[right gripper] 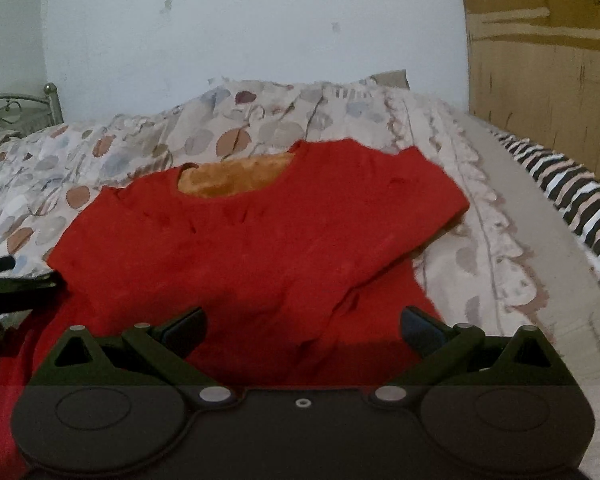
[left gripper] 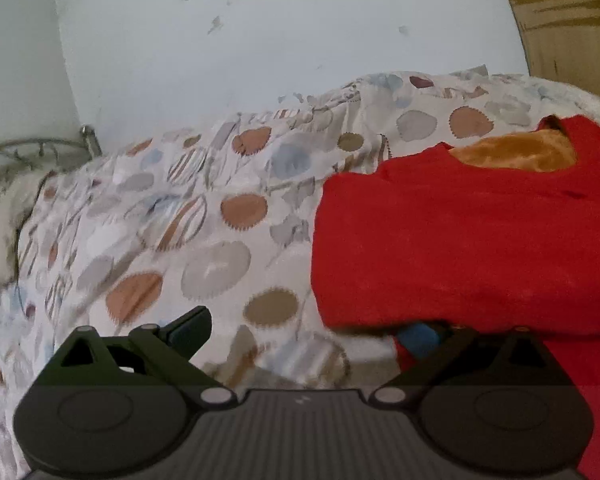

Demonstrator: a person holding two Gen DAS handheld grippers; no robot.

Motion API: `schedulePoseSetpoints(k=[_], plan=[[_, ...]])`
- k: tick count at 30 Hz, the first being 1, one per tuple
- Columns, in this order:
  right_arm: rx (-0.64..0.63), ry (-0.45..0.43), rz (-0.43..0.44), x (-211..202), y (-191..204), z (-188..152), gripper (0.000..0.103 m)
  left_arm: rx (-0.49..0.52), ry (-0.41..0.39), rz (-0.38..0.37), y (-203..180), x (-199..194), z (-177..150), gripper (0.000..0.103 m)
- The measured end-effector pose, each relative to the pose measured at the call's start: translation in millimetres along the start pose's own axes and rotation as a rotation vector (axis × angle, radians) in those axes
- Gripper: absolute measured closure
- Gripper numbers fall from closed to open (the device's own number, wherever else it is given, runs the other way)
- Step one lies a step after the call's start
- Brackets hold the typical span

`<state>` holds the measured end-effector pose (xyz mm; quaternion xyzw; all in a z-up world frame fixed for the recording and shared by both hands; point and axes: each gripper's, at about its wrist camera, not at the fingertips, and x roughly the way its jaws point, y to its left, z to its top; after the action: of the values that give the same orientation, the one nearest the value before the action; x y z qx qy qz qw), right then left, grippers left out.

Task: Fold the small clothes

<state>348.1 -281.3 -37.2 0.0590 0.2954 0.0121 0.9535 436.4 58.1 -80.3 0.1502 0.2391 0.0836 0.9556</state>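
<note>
Over on the left, the left gripper [left gripper: 304,332] sits low at the red top's [left gripper: 460,240] side edge, fingers spread wide: one pad over the patterned bedspread [left gripper: 172,220], the other tucked against or under the red fabric, its blue tip just peeking out. That view catches only the garment's left half and a slice of the golden-orange lining [left gripper: 516,152] at the neckline. Swing to the right wrist view and the whole upper garment [right gripper: 252,248] lies flat on the bedspread [right gripper: 460,264], neckline away from the camera, lining [right gripper: 232,180] showing, one sleeve folded down along the right side. The right gripper [right gripper: 304,330] hovers over the lower part of the top, fingers wide apart, red cloth between them but nothing clamped. The left gripper [right gripper: 12,276] pokes in at that view's left edge. Behind: a metal bedframe [right gripper: 28,108], a scuffed pale wall [right gripper: 260,40], a wooden panel [right gripper: 540,80], and a striped cloth [right gripper: 572,192] far right.
</note>
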Motion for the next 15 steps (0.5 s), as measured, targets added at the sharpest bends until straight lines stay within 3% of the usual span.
schedulePoseSetpoints(k=[5,6,8,12,15], plan=[[0.035,0.023,0.003,6.1,-6.4,-7.5,0.000,-0.016,-0.132,0.047,3.9,-1.6,9.5,0.003],[0.035,0.022,0.004,5.7,-6.7,-8.6,0.000,-0.018,-0.144,0.087,5.5,-2.6,11.3,0.003],[0.022,0.031,-0.004,7.3,-4.4,-9.6,0.000,-0.052,-0.114,0.153,12.7,2.6,14.5,0.002],[-0.045,0.047,-0.041,11.4,8.1,-12.0,0.000,-0.115,-0.011,0.128,26.4,17.3,8.9,0.002],[-0.064,0.047,-0.053,12.0,10.9,-13.1,0.000,-0.110,0.005,0.118,26.6,16.3,1.7,0.002]])
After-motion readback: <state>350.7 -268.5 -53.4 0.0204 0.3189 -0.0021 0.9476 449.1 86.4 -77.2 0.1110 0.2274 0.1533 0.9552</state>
